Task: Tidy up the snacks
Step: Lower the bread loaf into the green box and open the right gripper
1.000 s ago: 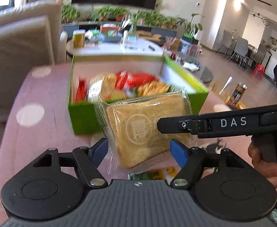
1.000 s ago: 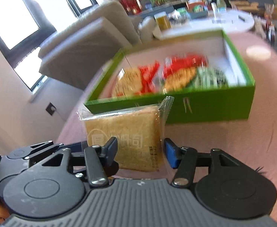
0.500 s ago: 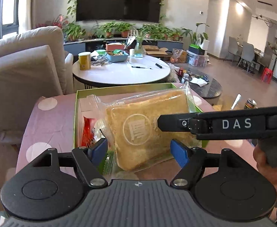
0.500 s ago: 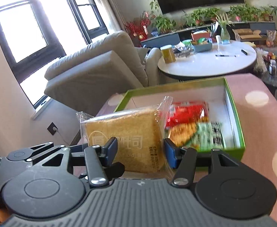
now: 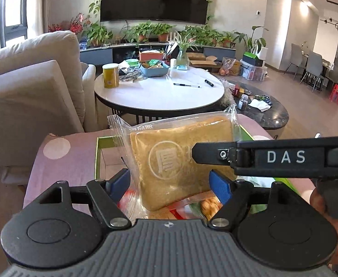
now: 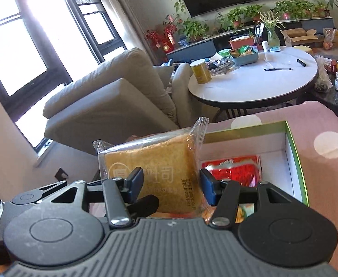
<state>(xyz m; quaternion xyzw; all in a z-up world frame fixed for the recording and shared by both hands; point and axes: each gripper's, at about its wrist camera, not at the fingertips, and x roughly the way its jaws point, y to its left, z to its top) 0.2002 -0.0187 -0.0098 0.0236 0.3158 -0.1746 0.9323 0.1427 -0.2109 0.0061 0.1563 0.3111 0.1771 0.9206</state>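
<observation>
A clear-wrapped slice of toast is clamped between the blue pads of my right gripper. The same toast packet shows in the left wrist view, held over the open green box, with the right gripper's finger lying across it. My left gripper is open around the packet's lower part; its pads stand apart from the wrapper. Red, orange and green snack packets lie in the box.
The box sits on a pink spotted cloth. Behind stand a beige sofa and a round white table with a yellow can, pens and a tray. A hand holds the right gripper's handle.
Both grippers have lifted and moved forward with the toast packet, from in front of the green box to above its inside. The box now lies lower and closer in both views.
</observation>
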